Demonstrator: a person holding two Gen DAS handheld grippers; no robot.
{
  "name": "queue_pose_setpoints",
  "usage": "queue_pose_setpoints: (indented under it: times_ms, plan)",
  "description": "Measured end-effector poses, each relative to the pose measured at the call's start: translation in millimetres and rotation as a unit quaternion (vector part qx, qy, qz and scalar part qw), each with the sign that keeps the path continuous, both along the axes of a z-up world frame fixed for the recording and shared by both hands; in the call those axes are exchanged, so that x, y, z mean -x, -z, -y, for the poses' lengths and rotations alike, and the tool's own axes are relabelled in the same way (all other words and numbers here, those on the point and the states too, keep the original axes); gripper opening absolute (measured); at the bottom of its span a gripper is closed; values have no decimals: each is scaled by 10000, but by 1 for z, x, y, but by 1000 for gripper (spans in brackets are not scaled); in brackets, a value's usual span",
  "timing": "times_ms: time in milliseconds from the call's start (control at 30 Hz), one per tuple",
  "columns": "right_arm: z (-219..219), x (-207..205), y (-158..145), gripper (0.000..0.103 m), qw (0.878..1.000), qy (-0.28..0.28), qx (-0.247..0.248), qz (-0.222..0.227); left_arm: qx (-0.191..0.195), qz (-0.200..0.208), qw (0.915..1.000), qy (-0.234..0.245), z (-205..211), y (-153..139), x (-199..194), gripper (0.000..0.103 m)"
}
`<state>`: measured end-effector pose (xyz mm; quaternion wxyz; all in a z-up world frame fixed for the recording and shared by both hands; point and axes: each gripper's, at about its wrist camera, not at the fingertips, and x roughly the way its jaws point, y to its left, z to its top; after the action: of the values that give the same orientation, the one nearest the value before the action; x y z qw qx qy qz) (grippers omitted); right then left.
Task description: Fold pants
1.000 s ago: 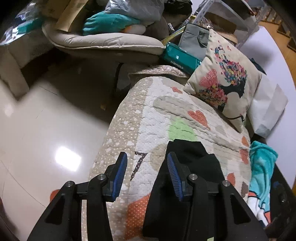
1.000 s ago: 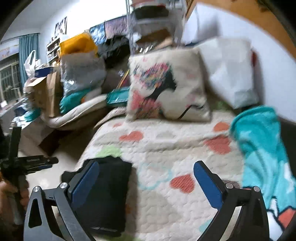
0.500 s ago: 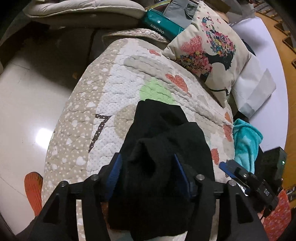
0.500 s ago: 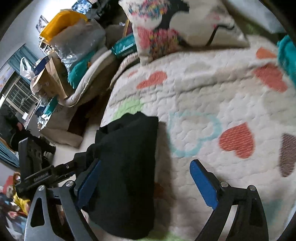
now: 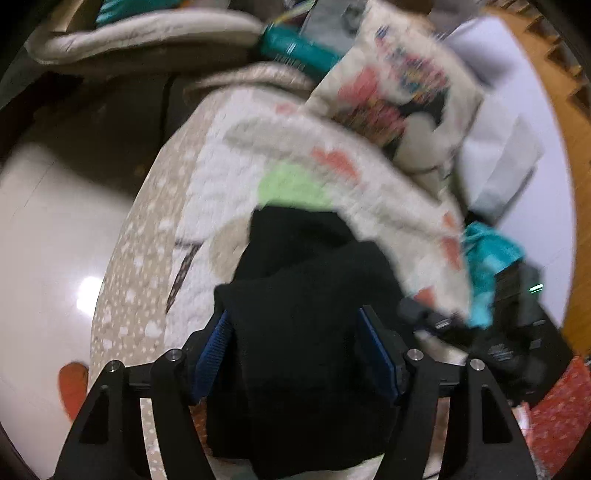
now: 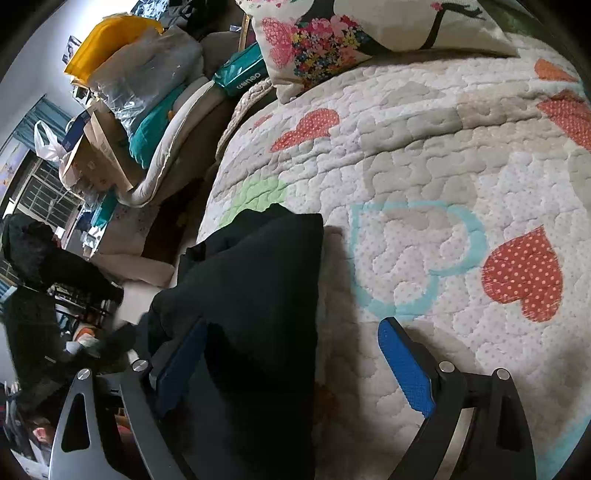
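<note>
Quilted bedding (image 6: 443, 155) patterned with hearts covers most of both views, with a flowered cushion (image 6: 351, 33) at its far end and heaped bags and boxes (image 6: 122, 110) beyond the bed's edge. On the near-left part of the quilt lie the black pants (image 6: 266, 295), bundled into a thick, roughly folded stack close to the bed's edge, above the pale floor (image 5: 44, 258). The left gripper (image 5: 295, 350) has its blue pads on either side of the bundle's near end, seemingly squeezing the whole thickness. The right gripper (image 6: 295, 362) stands with its jaws wide apart, one finger (image 6: 181, 362) against or over the cloth, the other finger (image 6: 406, 369) above bare quilt, gripping nothing. The chief risk, as I judge it, is that so bulky a wad slips or sheds a layer when lifted, since the pads pinch only its sides; being near the edge, loose cloth could slide off toward the floor. Another risk is the right gripper catching the quilt together with the pants if it closes where it is. The left view, blurred, shows the grip itself and a teal cloth (image 5: 484, 258) by the far side; the right view, sharp, shows the bundle's straight right edge and the uneven layers at its far corner, which the left cannot.
</note>
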<state>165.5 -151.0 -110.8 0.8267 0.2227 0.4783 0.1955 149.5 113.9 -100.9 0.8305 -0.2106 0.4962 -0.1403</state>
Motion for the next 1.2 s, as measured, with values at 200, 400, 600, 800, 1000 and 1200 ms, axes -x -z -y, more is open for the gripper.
queue_pose_setpoints:
  times_ms: [200,400,600,800,1000,1200]
  plan:
    - [-13,-10,4,96,9998,-164,-121,-35,143,-394,9991,-13,0,31,-17,80]
    - [-28,-17,12,89,9993,-334,-108,-89,-63,-162,9998,3,15,34,-23,87]
    - [-32,-16,7,63,9985,-533,-135,6,221,-150,9995,179,16,25,-23,46]
    - [-32,-10,-6,52,9983,-536,13,244,397,-125,9990,129,24,18,-31,44]
    - [-6,-12,-23,50,9986,-241,48,477,608,-2,9979,205,51,7,-45,44]
    - [25,-23,-25,50,9989,123,-7,443,454,31,9985,298,76,6,-57,46]
